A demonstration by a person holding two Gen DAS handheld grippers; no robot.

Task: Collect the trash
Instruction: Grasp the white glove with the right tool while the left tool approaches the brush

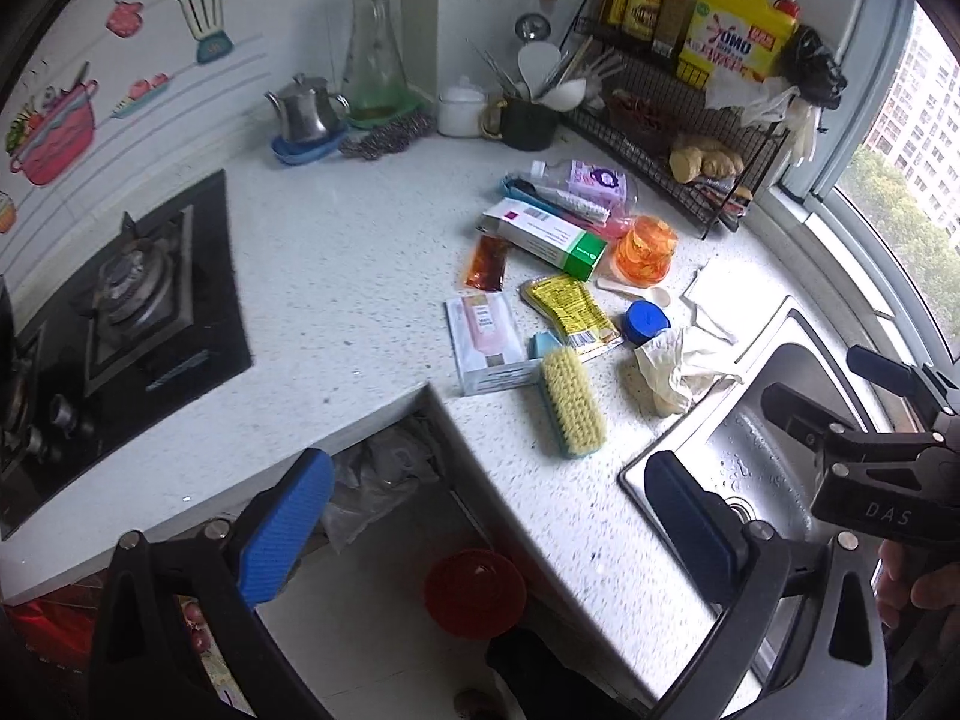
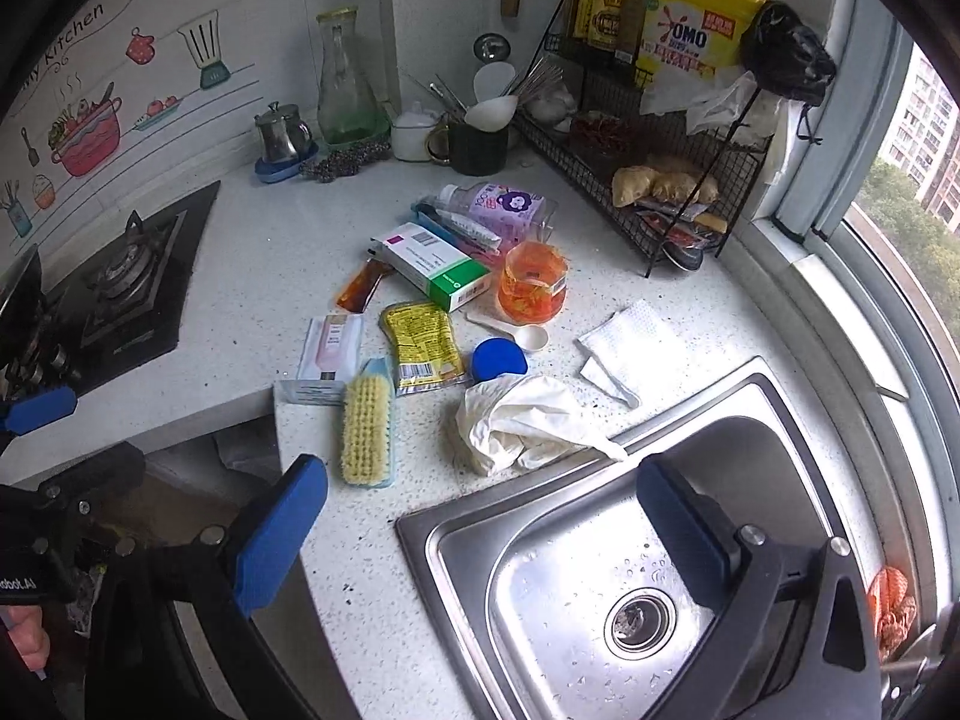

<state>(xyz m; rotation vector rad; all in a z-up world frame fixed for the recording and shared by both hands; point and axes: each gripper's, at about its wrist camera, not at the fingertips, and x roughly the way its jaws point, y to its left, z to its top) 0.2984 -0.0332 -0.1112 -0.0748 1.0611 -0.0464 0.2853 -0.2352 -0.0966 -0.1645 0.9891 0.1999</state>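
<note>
Litter lies in a cluster on the white counter (image 2: 270,252): a crumpled white glove (image 2: 522,420) (image 1: 678,372), a yellow packet (image 2: 423,342) (image 1: 570,309), a green-and-white box (image 2: 432,264) (image 1: 543,237), an orange sauce sachet (image 2: 360,288), a pink packet (image 2: 330,354), a blue lid (image 2: 498,358) and a folded napkin (image 2: 630,348). My right gripper (image 2: 483,531) is open above the sink's near corner, short of the glove. My left gripper (image 1: 489,531) is open over the counter's notch, nothing between its fingers.
A yellow scrub brush (image 2: 366,429), an orange cup (image 2: 534,288) and a purple bottle (image 2: 504,204) lie among the litter. The steel sink (image 2: 456,528) is at the right, a gas hob (image 1: 132,300) at the left, a wire rack (image 2: 660,180) behind. A red tub (image 1: 474,591) sits on the floor.
</note>
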